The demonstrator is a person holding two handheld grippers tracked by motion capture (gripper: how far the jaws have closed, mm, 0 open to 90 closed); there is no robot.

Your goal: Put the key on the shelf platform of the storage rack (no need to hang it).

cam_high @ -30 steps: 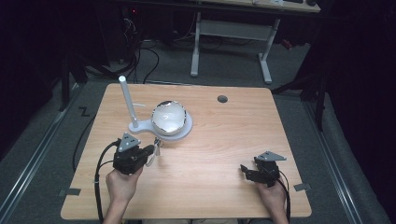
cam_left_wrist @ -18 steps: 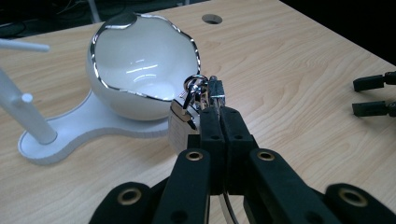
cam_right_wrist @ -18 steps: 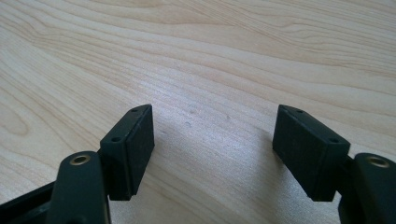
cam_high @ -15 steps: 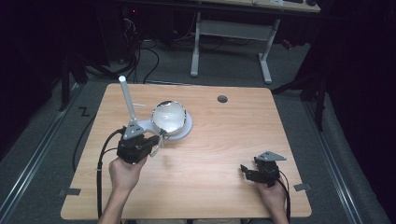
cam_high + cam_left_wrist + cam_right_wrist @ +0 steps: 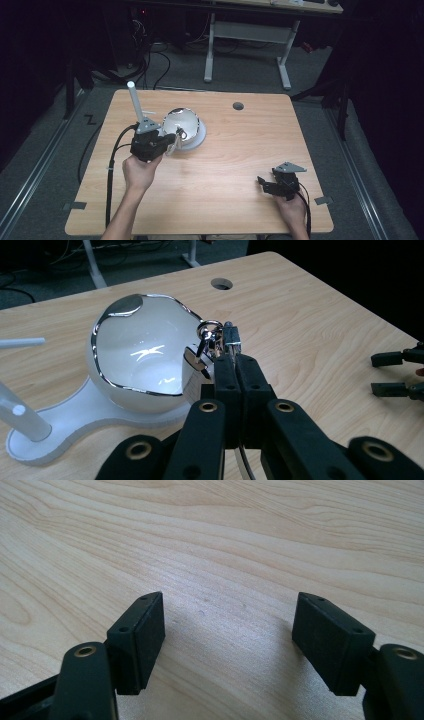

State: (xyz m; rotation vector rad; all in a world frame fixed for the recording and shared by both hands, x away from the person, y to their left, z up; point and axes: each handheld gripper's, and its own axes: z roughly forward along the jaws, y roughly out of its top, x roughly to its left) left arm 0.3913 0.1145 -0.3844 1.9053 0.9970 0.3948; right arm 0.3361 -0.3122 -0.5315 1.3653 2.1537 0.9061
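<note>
Since earlier frame, left gripper (image 5: 231,340) moved toward bowl (image 5: 137,352), we keep jaws clamped on key ring (image 5: 207,337); right gripper (image 5: 227,630) open, idle; risk: keys snag rim, tipping bowl

One desk (image 5: 240,165) carries one shiny bowl (image 5: 140,355) on one white stand (image 5: 75,415) with one upright white post (image 5: 134,102). One bunch of keys (image 5: 207,342) is there, plus two grippers: left gripper (image 5: 172,137), right gripper (image 5: 262,184).

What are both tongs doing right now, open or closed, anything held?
Left tongs: closed on a small bunch of keys, beside the white bowl.
Right tongs: open, holding nothing, over bare table.
</note>
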